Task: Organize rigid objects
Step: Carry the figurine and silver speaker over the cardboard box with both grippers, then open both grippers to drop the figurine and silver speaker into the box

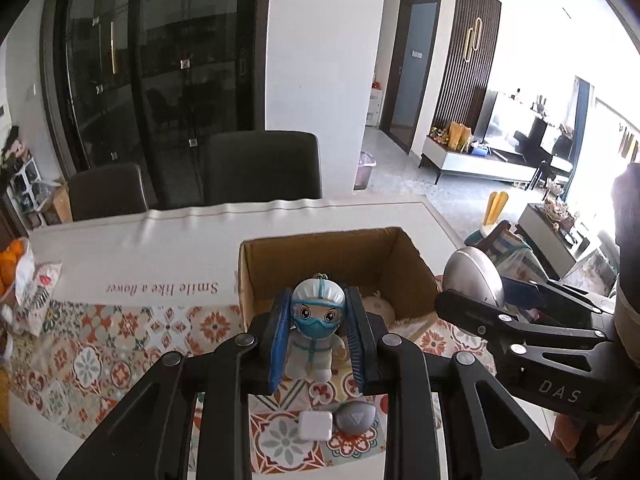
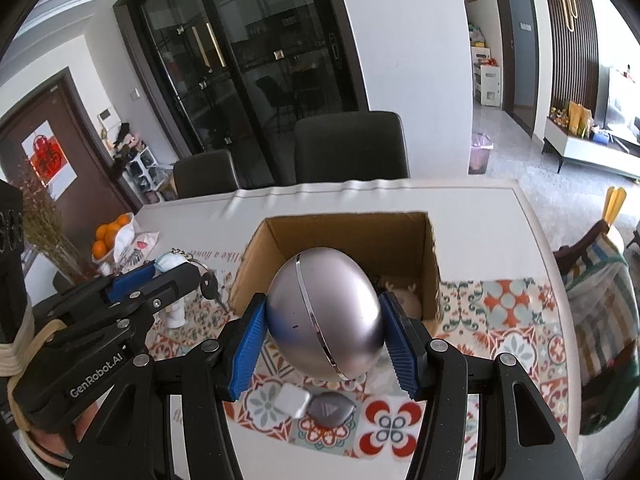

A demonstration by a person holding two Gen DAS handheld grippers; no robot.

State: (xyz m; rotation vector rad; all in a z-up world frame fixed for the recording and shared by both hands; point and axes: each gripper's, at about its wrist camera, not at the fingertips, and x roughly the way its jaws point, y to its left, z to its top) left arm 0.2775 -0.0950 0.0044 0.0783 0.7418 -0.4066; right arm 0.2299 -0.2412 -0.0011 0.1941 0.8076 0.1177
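My left gripper (image 1: 318,334) is shut on a small figurine keychain (image 1: 317,330) in white suit and blue mask, held above the patterned cloth in front of the open cardboard box (image 1: 256,268). My right gripper (image 2: 324,340) is shut on a silver egg-shaped object (image 2: 325,312), held just before the box (image 2: 256,256). The egg also shows in the left wrist view (image 1: 472,276). The figurine's key (image 2: 210,286) dangles beside the left gripper in the right wrist view. A white cube (image 1: 316,426) and a grey rounded triangular object (image 1: 356,418) lie on the cloth below both grippers.
A beige object (image 1: 378,306) lies inside the box. Two dark chairs (image 1: 262,168) stand at the table's far side. Oranges and bags (image 2: 110,236) and a vase of dried stems (image 2: 46,232) sit at the left. A striped chair (image 2: 600,300) is at the right.
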